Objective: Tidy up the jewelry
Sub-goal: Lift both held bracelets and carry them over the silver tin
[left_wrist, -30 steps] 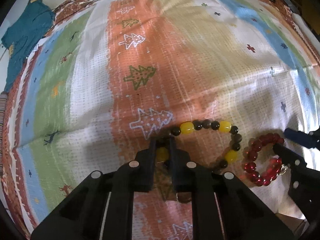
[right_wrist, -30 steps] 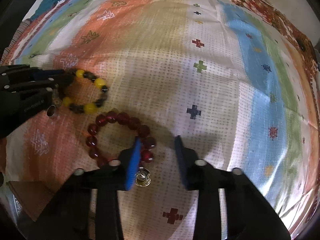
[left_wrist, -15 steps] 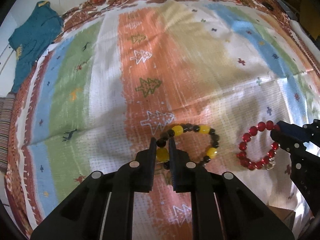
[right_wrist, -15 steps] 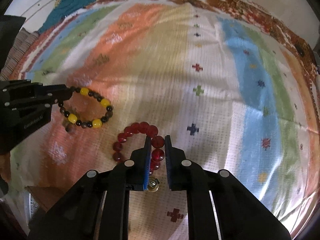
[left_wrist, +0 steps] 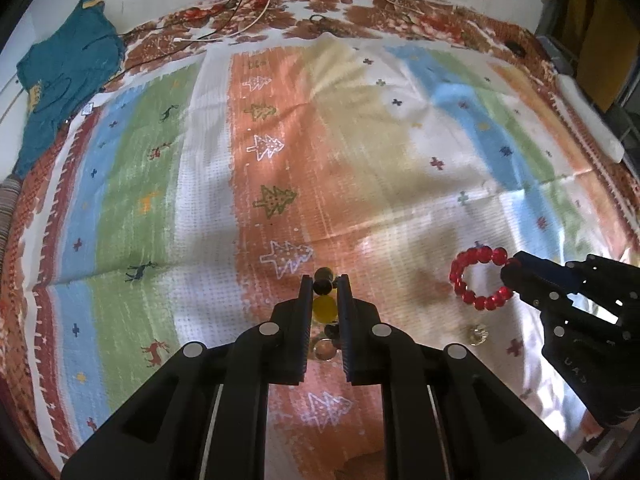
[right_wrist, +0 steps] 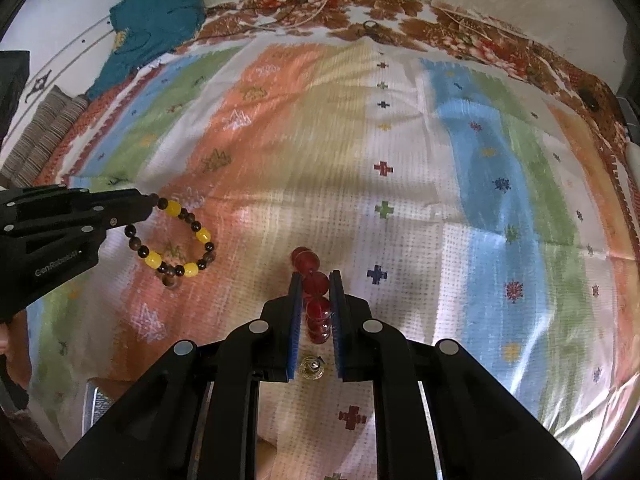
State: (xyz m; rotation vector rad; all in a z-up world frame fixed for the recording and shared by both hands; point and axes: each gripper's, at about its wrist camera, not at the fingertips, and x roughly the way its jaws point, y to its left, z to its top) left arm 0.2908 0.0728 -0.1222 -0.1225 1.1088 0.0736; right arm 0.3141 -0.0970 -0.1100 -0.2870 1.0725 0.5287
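Two bead bracelets, both lifted off the striped cloth (left_wrist: pixel 360 152). Left gripper (left_wrist: pixel 325 286) clamps yellow-and-dark bracelet (right_wrist: pixel 172 240); right gripper (right_wrist: pixel 313 280) clamps red bracelet (left_wrist: pixel 478 278). Light, floppy, slick round beads; likely swing. Pinch across one bead.

The left gripper (right_wrist: pixel 150 204) body reads "GenRobot.AI" in white.

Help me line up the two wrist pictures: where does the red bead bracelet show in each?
Left wrist view: red bead bracelet at right of centre, hanging from the right gripper.
Right wrist view: bracelet low at centre, edge-on, pinched between the fingers.
Shared landmark: teal garment at the upper left.
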